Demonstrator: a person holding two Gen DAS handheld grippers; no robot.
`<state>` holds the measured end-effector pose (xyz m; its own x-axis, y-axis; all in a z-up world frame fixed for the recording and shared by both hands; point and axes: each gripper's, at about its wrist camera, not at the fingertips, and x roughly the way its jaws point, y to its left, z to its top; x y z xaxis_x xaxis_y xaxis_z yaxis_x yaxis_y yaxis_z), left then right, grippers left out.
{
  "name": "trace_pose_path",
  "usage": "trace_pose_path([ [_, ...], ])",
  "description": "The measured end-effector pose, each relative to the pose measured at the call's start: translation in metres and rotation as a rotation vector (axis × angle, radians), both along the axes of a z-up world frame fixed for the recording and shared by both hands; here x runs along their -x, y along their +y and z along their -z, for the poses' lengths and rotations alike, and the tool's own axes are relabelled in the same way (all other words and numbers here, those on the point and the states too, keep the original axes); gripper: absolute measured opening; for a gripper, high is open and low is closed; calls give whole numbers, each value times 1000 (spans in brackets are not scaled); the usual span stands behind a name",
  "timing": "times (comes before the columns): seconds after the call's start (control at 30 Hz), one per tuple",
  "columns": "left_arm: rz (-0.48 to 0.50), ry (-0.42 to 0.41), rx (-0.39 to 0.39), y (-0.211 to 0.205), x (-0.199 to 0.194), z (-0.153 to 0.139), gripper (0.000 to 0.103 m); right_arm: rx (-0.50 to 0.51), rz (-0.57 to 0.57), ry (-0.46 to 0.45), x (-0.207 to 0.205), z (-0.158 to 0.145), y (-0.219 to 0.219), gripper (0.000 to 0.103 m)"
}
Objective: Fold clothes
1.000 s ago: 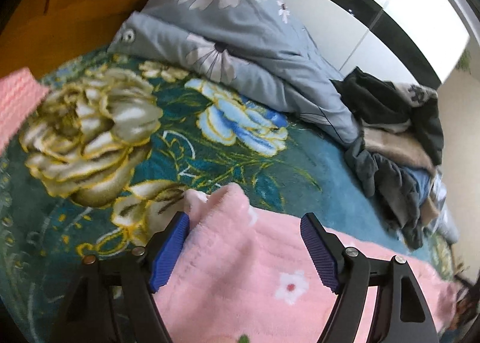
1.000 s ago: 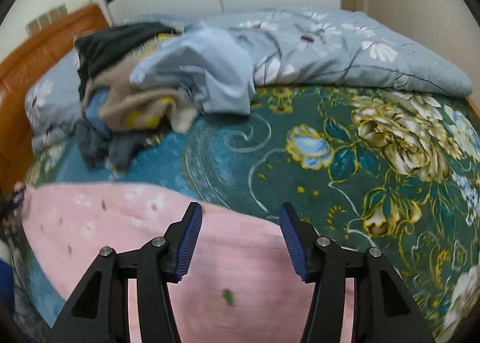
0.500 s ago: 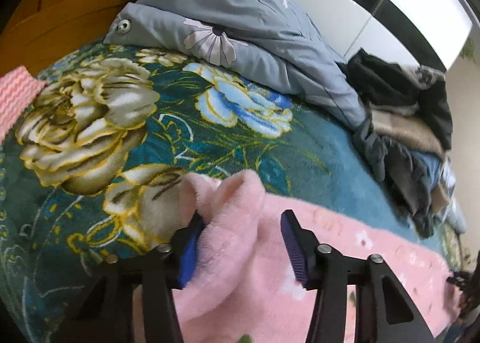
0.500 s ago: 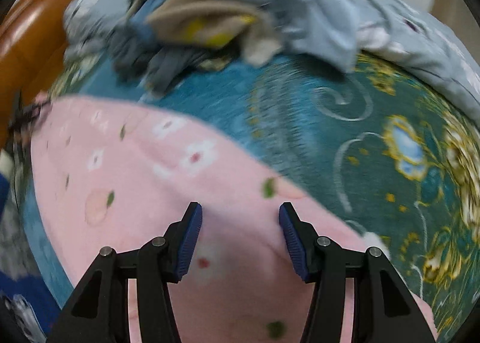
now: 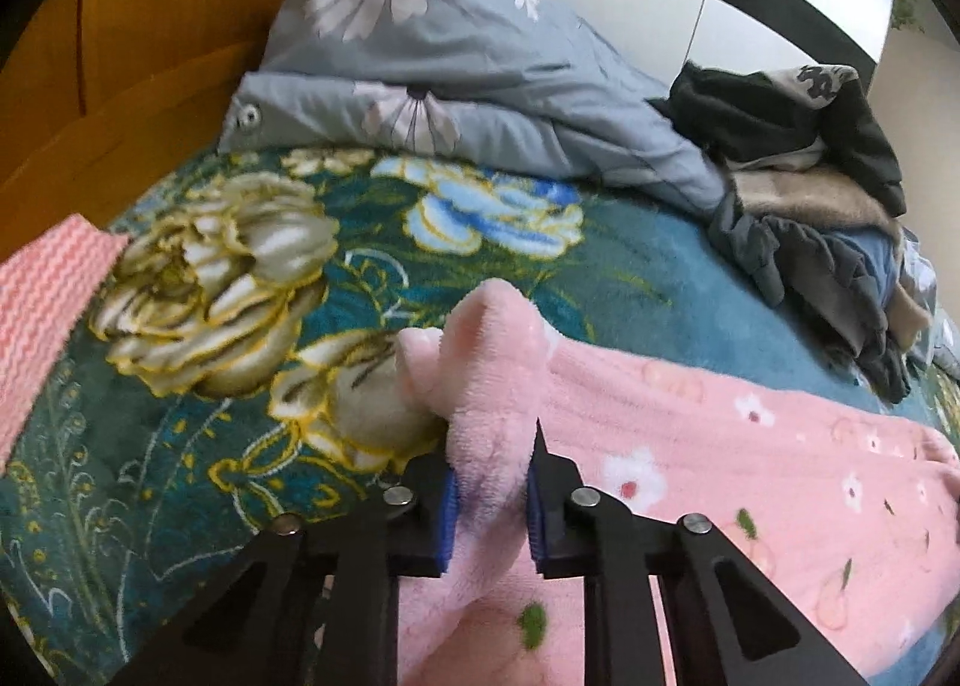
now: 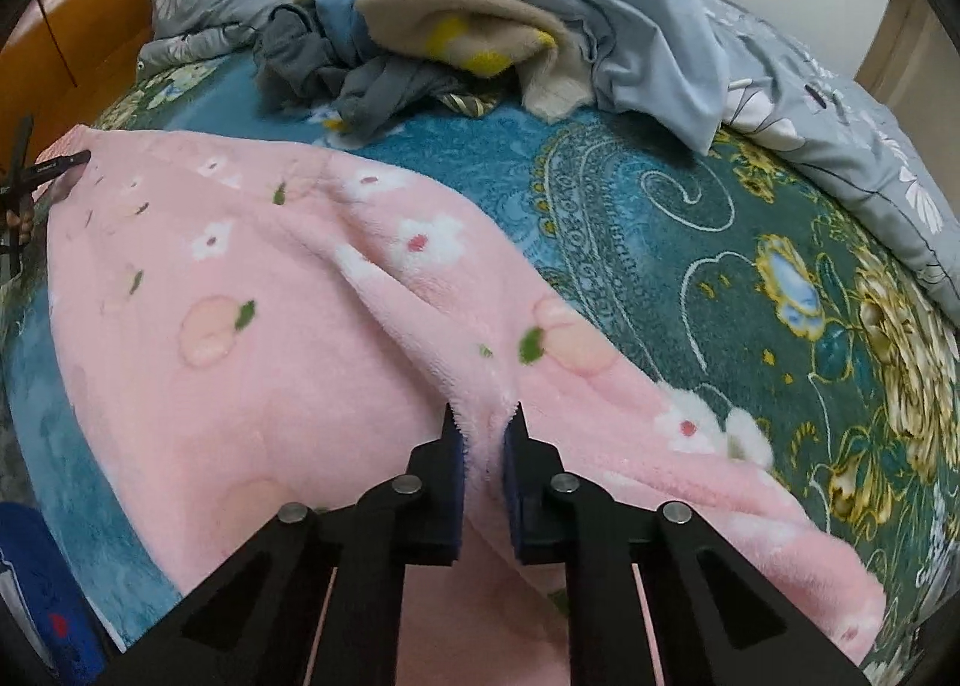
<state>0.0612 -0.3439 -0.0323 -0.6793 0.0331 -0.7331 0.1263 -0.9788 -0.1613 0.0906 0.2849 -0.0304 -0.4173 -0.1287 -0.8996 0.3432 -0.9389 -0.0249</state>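
Both tongs went from gaping to closing: the left gripper [image 5: 489, 497] now pinches a bunched corner of the pink fleece garment [image 5: 720, 446], the right gripper [image 6: 483, 467] its edge. It lies across the floral blanket [image 5: 210, 278].

A fluffy pink garment [image 6: 288, 338] carries white flowers with red centres, pale peach shapes and small green leaves. Beneath it, a teal bedspread [image 6: 690, 242] shows large cream-and-gold roses and blue blossoms outlined in yellow. A grey-blue quilt [image 5: 456, 62] bears pale daisies with dark centres. The clothes pile [image 6: 480, 8] mixes tan, grey, pale blue, black and yellow. The headboard [image 5: 150, 26] is orange-brown. Gripper pads are blue on black fingers.
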Motion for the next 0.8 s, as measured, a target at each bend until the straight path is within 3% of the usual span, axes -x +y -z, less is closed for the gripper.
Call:
trace_pose_path([
  [0.13,12,82,-12,2,-15,-25,17,36,17,76,-9,-19,3,9],
  [0.3,36,128,45,10,-25,-48,17,41,47,145,-16,-39,7,8],
  [0.43,20,118,33,9,-22,-41,17,9,61,141,-15,-33,3,8],
  [0.57,7,91,30,14,-25,-30,17,60,44,105,-17,-24,3,11],
  [0.8,-25,117,12,15,-34,-30,17,-3,23,111,-29,-21,-9,11],
])
